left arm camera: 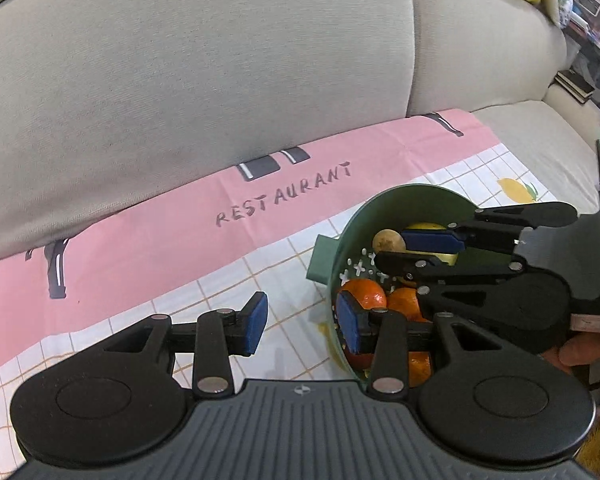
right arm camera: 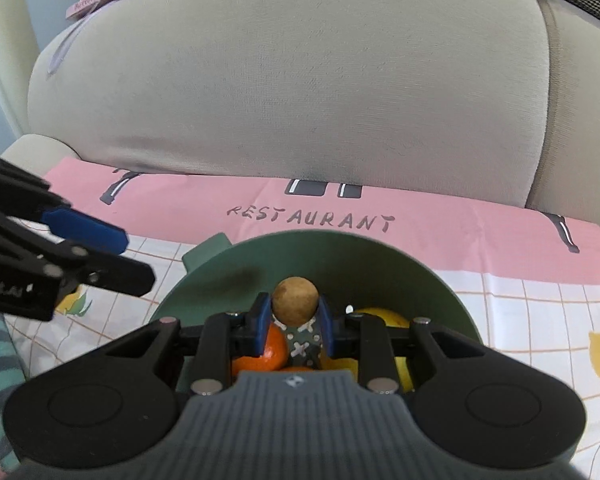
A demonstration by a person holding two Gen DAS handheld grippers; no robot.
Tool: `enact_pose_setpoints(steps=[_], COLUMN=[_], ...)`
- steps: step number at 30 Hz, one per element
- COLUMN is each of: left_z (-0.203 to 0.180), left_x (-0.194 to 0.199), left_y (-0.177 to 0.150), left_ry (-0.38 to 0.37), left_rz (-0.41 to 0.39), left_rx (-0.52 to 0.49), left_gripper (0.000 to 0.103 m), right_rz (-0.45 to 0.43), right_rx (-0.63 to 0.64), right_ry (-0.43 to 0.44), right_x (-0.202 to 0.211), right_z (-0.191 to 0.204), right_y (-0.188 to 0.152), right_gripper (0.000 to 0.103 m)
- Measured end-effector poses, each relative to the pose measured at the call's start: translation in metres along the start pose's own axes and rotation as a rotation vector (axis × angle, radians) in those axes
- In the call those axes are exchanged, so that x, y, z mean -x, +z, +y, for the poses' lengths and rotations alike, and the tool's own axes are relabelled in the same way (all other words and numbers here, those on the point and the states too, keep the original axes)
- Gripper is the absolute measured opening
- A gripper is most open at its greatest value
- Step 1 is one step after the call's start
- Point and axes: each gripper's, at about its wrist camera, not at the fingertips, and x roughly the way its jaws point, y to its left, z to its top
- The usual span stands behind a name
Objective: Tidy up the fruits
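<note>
A green colander bowl (right arm camera: 340,242) stands on the printed cloth and holds two oranges (left arm camera: 364,296), a yellow lemon (right arm camera: 384,316) and other fruit. My right gripper (right arm camera: 295,314) is shut on a small round brown fruit (right arm camera: 296,300), held just above the bowl's inside. In the left wrist view the right gripper (left arm camera: 392,250) reaches in from the right with the brown fruit (left arm camera: 388,240) at its tips. My left gripper (left arm camera: 302,326) is open with nothing between its pads, at the bowl's left rim (left arm camera: 404,192). In the right wrist view the left gripper (right arm camera: 138,260) shows at the left.
The cloth (left arm camera: 180,248) has a pink band reading RESTAURANT and a white grid with lemon prints. It lies on a beige sofa seat, with the sofa backrest (right arm camera: 300,80) right behind it. A hand (left arm camera: 588,348) holds the right gripper at the right edge.
</note>
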Motion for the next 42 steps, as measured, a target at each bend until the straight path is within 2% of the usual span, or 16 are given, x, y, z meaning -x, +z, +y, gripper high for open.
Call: enact_pose_setpoints(steps=[5,12,15,19,23,25,28,32,34,37,39,42], left_z=[0.006,0.014,0.016,0.015,0.013,0.011,0.007,-0.004,-0.01,-0.021,-0.028,-0.033], left_x=[0.001,0.009,0.019,0.039,0.065,0.082,0.106,0.139,0.15,0.162,0.167,0.17], left_y=[-0.006,-0.009,-0.01,-0.015,-0.021,-0.025,-0.03,-0.042,-0.049,-0.06,-0.068,-0.079], left_ry=[-0.002,-0.002,-0.001,0.012,0.04,0.061,0.105,0.18,0.223,0.293,0.346,0.387], left_rz=[-0.001,-0.023,-0.046,-0.091,-0.152,-0.193,-0.254,-0.365,-0.403,-0.429,-0.438,-0.423], left_rx=[0.016,0.043,0.045,0.049,0.048,0.046,0.048,0.04,0.032,0.007,0.004,0.025], left_gripper=[0.048,0.048,0.048,0.048,0.052,0.053,0.061,0.079,0.084,0.086,0.092,0.092], right_rz=[0.065,0.084,0.069,0.032,-0.026,-0.061,-0.121,-0.193,-0.22,-0.248,-0.257,-0.256], right_rx=[0.002,0.003,-0.01,-0.021,-0.062,-0.086,-0.115,-0.159,-0.166,-0.149,-0.131,-0.115], right_ry=[-0.034,-0.047,-0.054,-0.06,-0.063,-0.057,-0.053,-0.045,-0.052,-0.073,-0.087,-0.109], right_x=[-0.016,-0.016,-0.008,0.01,0.04,0.058,0.087,0.125,0.142,0.16,0.168,0.174], right_z=[0.003,0.009,0.011,0.016,0.02,0.022,0.028,0.038,0.046,0.058,0.065,0.075], right_y=[0.001,0.002,0.006,0.012,0.017,0.02,0.023,0.02,0.016,0.007,-0.001,-0.015], right_gripper=[0.023,0.023,0.034,0.041,0.062,0.066,0.076,0.091,0.094,0.097,0.098,0.099])
